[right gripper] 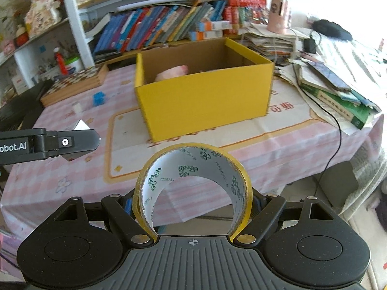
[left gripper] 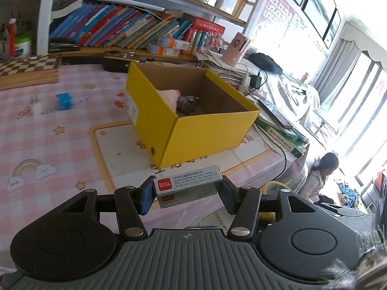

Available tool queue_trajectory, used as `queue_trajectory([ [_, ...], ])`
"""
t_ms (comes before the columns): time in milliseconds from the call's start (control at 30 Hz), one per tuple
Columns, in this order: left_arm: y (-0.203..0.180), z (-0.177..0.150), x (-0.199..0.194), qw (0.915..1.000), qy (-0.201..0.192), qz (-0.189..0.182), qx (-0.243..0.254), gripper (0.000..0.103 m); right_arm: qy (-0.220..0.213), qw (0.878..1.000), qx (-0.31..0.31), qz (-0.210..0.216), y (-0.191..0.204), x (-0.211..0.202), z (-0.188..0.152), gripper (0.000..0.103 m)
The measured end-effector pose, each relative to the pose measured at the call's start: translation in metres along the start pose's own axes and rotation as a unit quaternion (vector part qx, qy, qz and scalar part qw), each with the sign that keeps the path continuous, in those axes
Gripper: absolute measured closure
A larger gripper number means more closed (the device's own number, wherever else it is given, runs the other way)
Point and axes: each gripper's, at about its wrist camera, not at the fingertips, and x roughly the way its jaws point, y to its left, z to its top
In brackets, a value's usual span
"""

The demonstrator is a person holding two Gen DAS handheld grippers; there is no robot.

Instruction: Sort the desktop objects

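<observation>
My left gripper (left gripper: 187,193) is shut on a small grey staple box (left gripper: 188,184) with a red Comix label, held above the near edge of the table. My right gripper (right gripper: 192,205) is shut on a yellow tape roll (right gripper: 193,183), held in front of the table. An open yellow cardboard box (left gripper: 193,125) stands on the pink tablecloth ahead; it also shows in the right wrist view (right gripper: 205,101). Inside it lie a pink soft item (left gripper: 170,95) and a dark figurine (left gripper: 188,104). The left gripper shows at the left of the right wrist view (right gripper: 79,142).
A blue block (left gripper: 64,101) and a white charger (left gripper: 36,106) lie on the cloth at left. A chessboard (right gripper: 75,84) is at the back left. Stacked books and papers (right gripper: 333,91) with a black cable sit right. A bookshelf (left gripper: 116,26) stands behind.
</observation>
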Motion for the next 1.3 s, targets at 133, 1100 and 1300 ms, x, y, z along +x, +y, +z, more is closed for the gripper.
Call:
queue_trajectory([
  [133, -0.014, 0.008, 0.017, 1.0000, 0.005, -0.002, 0.007, 0.051, 0.006, 1.000, 0.017, -0.003, -0.022, 0.009, 0.009, 0.019],
  [1100, -0.057, 0.114, 0.138, 0.9866, -0.065, 0.131, 0.073, 0.051, -0.094, 0.984, 0.023, 0.149, -0.093, 0.083, 0.189, 0.019],
  [1300, -0.064, 0.108, 0.178, 0.9824, -0.022, 0.149, 0.110, 0.051, -0.011, 0.975, 0.063, 0.214, -0.091, 0.139, 0.213, 0.019],
])
